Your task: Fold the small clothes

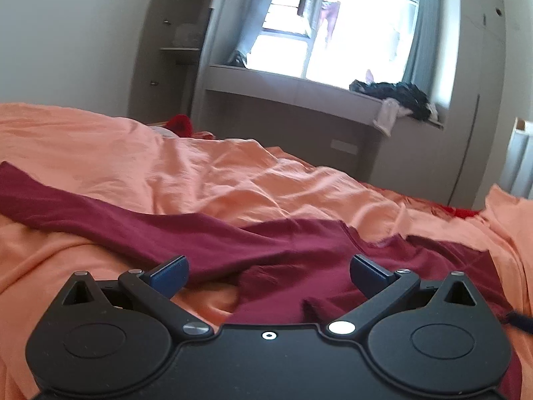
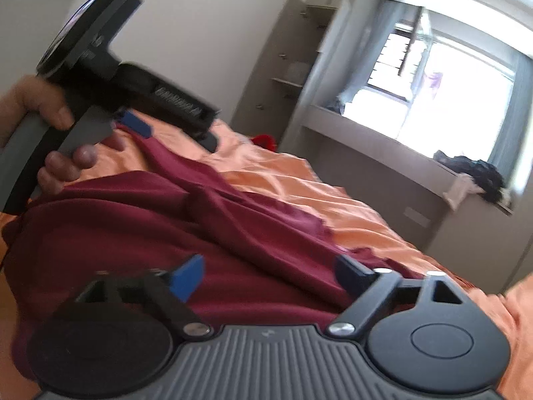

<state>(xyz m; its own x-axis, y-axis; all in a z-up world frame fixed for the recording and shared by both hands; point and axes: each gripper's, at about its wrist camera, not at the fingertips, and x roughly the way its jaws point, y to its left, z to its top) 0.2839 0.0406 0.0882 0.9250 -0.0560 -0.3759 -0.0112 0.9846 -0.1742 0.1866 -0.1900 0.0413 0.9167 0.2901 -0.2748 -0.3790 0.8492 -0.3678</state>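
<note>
With both sets of blue pads spread wide and nothing pinched between them, the right claw (image 2: pixel 269 275) hangs low over the body of the maroon garment (image 2: pixel 140 233), while the left claw (image 1: pixel 269 275) hovers, equally spread, over a rumpled part of the same cloth near where a long strip of it, probably a sleeve, runs off to the left. Seen from the right wrist view, the left claw is carried in a person's hand (image 2: pixel 50 123) above the far side of the cloth. The garment lies crumpled on the orange bedsheet (image 1: pixel 216 173), with ridges and a doubled-over band across its middle, so it is judged not yet flat enough to fold. The step in hand appears to be a fresh grasp: each claw would do well to close on a single layer at an edge or corner, not on a bunched ridge, and to take opposite ends so that the cloth can be drawn taut and smoothed before any fold. A pinch that also catches the sheet beneath would drag the bedding along. Beyond the bed, a window ledge (image 1: pixel 299 93) holds a dark heap of clothes (image 1: pixel 396 96), well apart from the work.
</note>
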